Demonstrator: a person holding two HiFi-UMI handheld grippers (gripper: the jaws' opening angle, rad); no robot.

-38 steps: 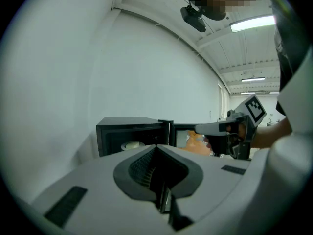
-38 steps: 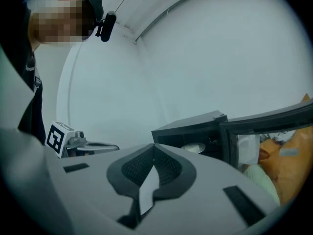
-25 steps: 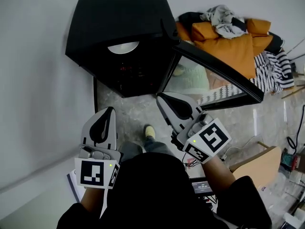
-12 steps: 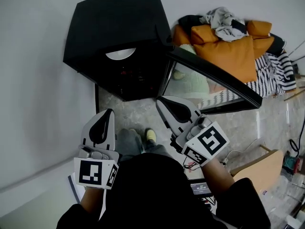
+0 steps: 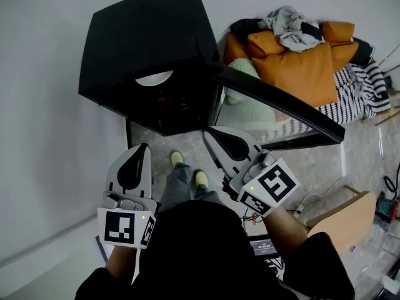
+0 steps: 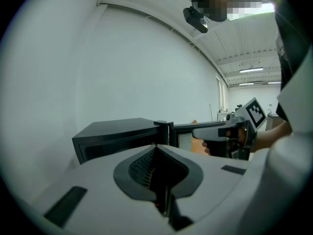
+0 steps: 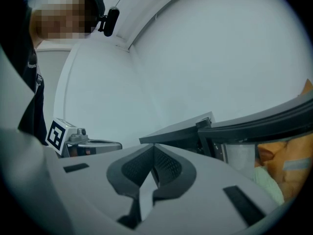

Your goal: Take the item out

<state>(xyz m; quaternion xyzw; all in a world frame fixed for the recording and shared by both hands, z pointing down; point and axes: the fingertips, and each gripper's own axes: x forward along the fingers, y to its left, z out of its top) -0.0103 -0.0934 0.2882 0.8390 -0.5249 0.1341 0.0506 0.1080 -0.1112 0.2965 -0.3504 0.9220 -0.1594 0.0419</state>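
Grey marbled floor (image 5: pixel 300 161), plain white wall. The item looks like a pale round dish (image 5: pixel 155 78) inside the black box-shaped oven (image 5: pixel 144 30), with only its near edge showing in the dark cavity. The glass-paned black door (image 5: pixel 281 105) stands open to the right. Probably rigid, light, smooth and breakable, so pinch the near rim, pads above and below. Left gripper (image 5: pixel 145 146) and right gripper (image 5: pixel 209 133) are both pressed together and empty, side by side short of the opening. Left tips slightly down, right is roughly level.

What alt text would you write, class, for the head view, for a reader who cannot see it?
Seen from above, a person's left gripper and right gripper, both shut and empty, point toward a black oven; its door stands open, with a white dish inside. Orange cushions lie beyond.
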